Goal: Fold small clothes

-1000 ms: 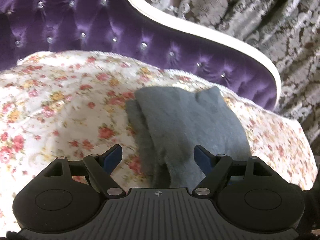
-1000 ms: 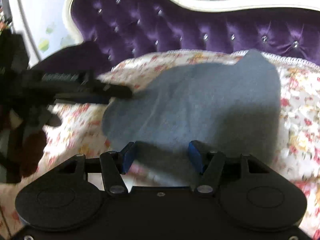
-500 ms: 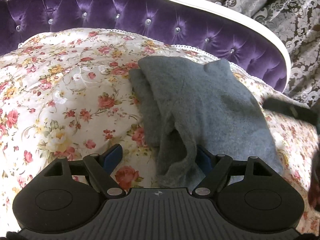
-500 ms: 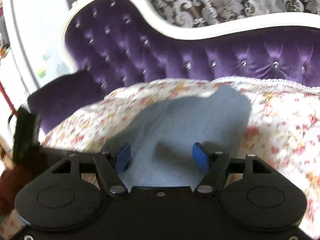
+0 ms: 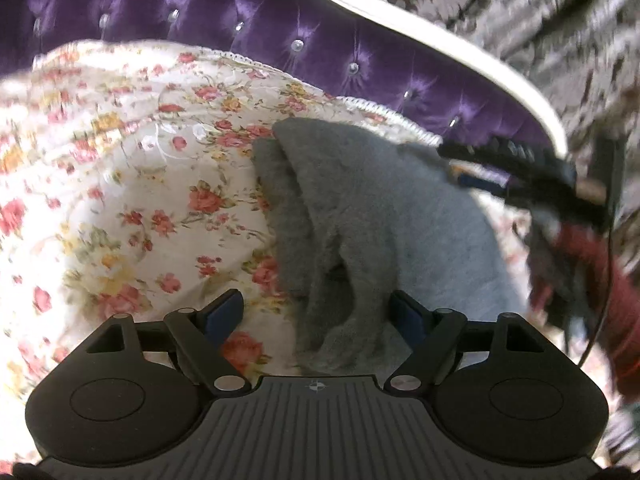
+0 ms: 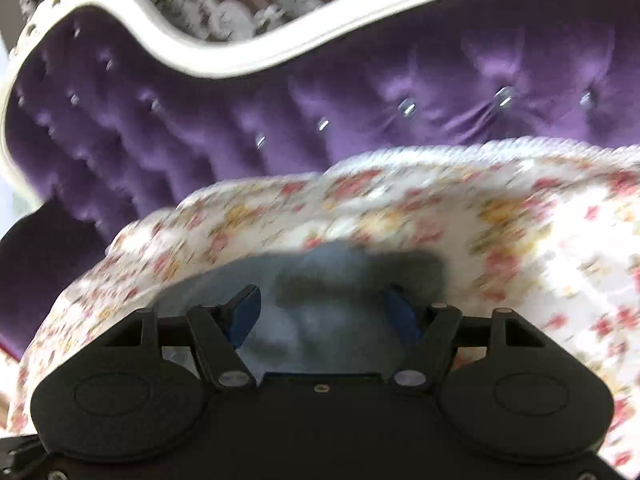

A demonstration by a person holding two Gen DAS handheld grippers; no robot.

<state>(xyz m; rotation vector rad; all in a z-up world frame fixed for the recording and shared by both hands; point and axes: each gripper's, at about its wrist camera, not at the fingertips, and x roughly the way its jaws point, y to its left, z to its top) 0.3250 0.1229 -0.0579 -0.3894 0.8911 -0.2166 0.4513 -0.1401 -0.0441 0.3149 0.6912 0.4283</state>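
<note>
- Looking at the left wrist view, the grey fleece garment [image 5: 376,216] lies on the floral cover [image 5: 120,184], running from lower centre of the frame up toward upper centre, so its long axis points pretty much straight away from the left gripper [image 5: 316,314].
- Left gripper is spread wide, nothing pinched. The near rumpled end of the garment sits between its fingers, closer to the right-hand one.
- Right gripper [image 6: 322,312] is gaping too, hovering over a blurry grey patch of the same garment [image 6: 332,280] at lower centre of its frame.
- In the left view the right gripper [image 5: 508,176] reaches in from the right edge, at the garment's far upper-right corner.
- My guess: left is nearer the near end, right nearer the far end.
- Purple tufted sofa back [image 6: 360,92] fills the top of the frame.
</note>
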